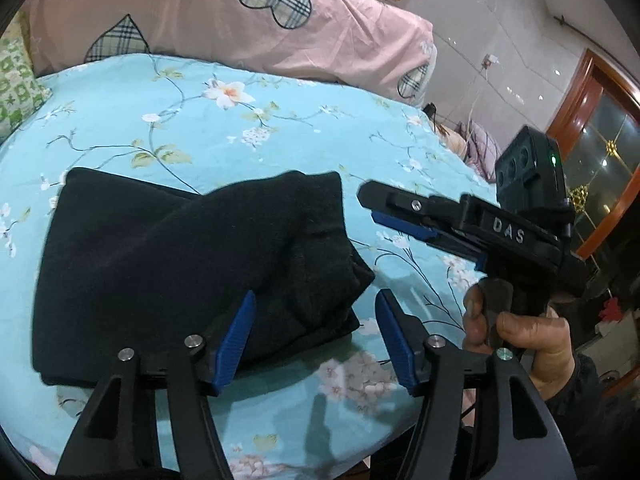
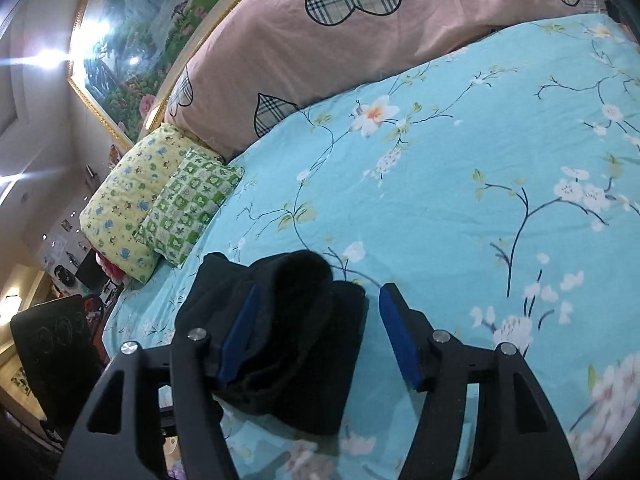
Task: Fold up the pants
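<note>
The black pants (image 1: pixel 188 264) lie on the bed (image 1: pixel 248 128), near its front edge, already folded into a compact, thick bundle. They look like soft, fleecy knit, matte and a bit lumpy; the top layer sits askew over the lower ones, with a rounded hump at its far end and a loose flap spilling toward the right, so the stack is not quite square.

Both tongs stand wide open with nothing between the blue pads. The left tongs (image 1: pixel 316 336) hover at the bundle's near right corner, one pad over the cloth and the other over bare sheet. The right tongs (image 2: pixel 316 332) hang above the bundle's right side in their own view, likewise half over it. From the left camera they seem to point at the hump from the right, just short of the cloth. To my eye the fold is nearly finished, and they are poised to tidy or let be.

Behind, along the far edge, a pink quilt (image 1: pixel 248 36) with plaid hearts is heaped, and small green-patterned pillows (image 2: pixel 160 208) sit at the far left corner.
</note>
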A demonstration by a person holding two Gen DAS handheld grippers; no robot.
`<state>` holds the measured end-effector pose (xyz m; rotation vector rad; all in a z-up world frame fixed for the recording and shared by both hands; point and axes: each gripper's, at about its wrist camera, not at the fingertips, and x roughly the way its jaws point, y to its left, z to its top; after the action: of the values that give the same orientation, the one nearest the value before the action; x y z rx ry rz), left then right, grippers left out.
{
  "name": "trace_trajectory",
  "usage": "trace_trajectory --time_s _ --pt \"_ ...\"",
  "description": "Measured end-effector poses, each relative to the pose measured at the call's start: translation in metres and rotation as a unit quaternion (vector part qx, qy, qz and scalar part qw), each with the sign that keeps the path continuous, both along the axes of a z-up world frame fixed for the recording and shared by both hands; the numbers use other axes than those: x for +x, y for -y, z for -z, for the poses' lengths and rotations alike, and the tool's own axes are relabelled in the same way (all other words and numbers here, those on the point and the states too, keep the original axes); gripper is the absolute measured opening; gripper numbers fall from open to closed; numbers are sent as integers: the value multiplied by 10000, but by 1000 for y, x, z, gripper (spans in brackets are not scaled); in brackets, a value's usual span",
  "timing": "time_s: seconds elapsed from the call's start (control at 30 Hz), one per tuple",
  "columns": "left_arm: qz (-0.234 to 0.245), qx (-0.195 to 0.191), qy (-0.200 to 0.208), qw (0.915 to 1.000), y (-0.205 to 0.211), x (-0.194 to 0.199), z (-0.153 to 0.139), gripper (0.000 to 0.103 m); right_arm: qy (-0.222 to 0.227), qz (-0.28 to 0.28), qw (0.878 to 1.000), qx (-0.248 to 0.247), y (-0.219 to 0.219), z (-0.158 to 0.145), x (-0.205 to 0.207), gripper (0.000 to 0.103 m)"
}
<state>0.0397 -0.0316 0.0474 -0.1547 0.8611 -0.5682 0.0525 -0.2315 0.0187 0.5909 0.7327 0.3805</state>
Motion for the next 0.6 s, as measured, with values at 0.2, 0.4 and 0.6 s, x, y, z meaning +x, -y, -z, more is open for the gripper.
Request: trace_trajectory --time_s 0.2,0.4,0.6 --pt "-288 -56 33 9996 -24 -2 -6 64 -76 -21 9999 -126 -15 -6 -8 64" --pt "-581 -122 46 9982 -50 3 -10 67 -95 25 9996 -275 -24 -12 -14 64" --pt "-861 -109 21 9962 -73 5 -12 67 4 293 9978 -598 -30 -20 -19 64"
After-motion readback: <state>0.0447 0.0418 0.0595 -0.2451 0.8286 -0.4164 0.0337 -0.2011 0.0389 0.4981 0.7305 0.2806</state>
